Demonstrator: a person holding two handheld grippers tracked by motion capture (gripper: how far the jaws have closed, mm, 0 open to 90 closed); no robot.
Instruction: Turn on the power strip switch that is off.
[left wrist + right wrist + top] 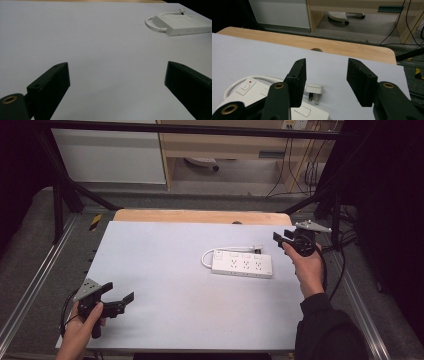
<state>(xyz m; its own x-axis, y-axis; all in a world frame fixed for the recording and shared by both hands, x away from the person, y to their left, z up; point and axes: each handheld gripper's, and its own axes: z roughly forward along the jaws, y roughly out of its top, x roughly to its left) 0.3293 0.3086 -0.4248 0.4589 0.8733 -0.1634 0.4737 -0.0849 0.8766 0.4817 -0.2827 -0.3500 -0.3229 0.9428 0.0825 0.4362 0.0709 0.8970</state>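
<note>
A white power strip [242,265] lies right of the table's middle, its white cable [207,256] looped at its left end. Its plug [313,90] rests on the sheet behind the strip, pins toward me. The strip [182,24] lies far off at the upper right in the left gripper view. My right gripper [282,238] is held above the strip's right end, open, nothing between its jaws; the plug sits just below and beyond its left jaw. My left gripper [120,292] hovers near the front left corner, open wide and empty.
A white sheet [165,270] covers the table, with a wooden strip [200,216] bare along the far edge. Metal frame rails [30,290] run along both sides. Behind the table are a cabinet [110,155], a wooden desk and hanging cables [300,170].
</note>
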